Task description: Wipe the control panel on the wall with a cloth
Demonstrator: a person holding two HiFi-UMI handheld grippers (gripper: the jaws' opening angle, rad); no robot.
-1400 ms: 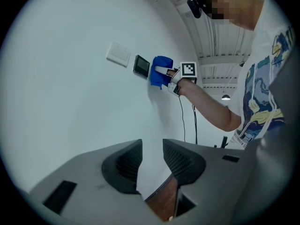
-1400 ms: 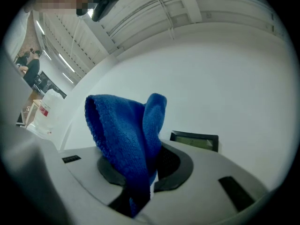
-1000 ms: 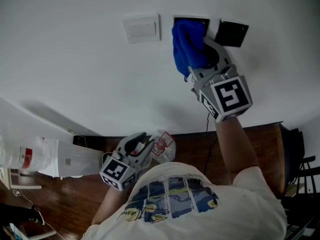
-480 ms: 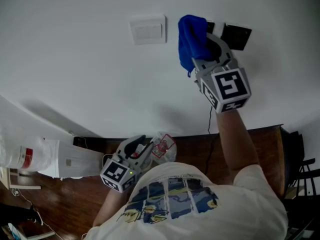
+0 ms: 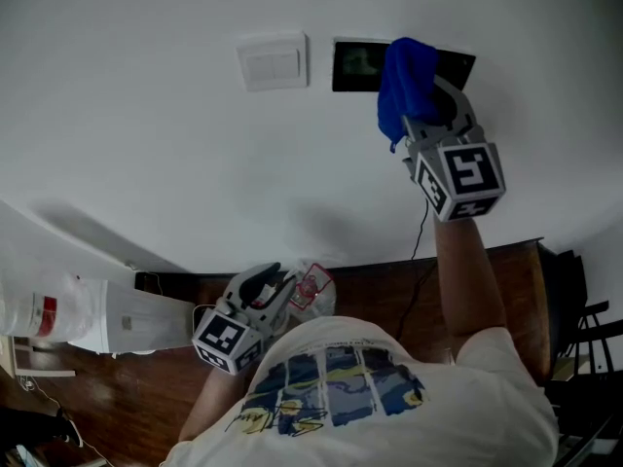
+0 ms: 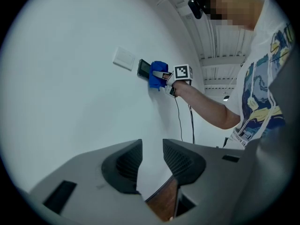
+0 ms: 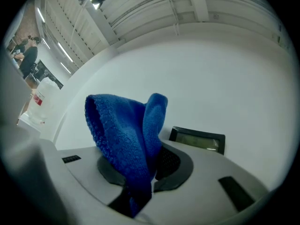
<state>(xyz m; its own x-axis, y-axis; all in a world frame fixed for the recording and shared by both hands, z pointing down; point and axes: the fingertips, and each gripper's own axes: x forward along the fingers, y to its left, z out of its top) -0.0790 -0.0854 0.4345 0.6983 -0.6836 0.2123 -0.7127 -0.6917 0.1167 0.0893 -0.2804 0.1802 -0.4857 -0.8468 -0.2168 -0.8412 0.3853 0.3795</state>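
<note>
On the white wall a dark control panel (image 5: 358, 65) with a faint greenish display is uncovered. A second dark panel (image 5: 458, 66) to its right is partly hidden by a blue cloth (image 5: 407, 84). My right gripper (image 5: 433, 115) is shut on that cloth and presses it to the wall at the second panel's left edge. In the right gripper view the cloth (image 7: 126, 139) bunches up between the jaws, with a panel (image 7: 197, 138) just behind it. My left gripper (image 5: 265, 292) hangs low by the person's chest, jaws slightly apart and empty (image 6: 151, 162); it sees the cloth (image 6: 158, 75) from afar.
A white switch plate (image 5: 273, 63) sits left of the panels. A black cable (image 5: 419, 233) hangs down the wall below the right gripper. Down left stands a white appliance (image 5: 117, 321) with a red label. A crinkled plastic packet (image 5: 311, 287) lies near the left gripper above dark wood floor (image 5: 496, 280).
My right gripper has carried the cloth to the right, off the left panel, which now shows, and onto the right one. The left gripper has stayed low.
</note>
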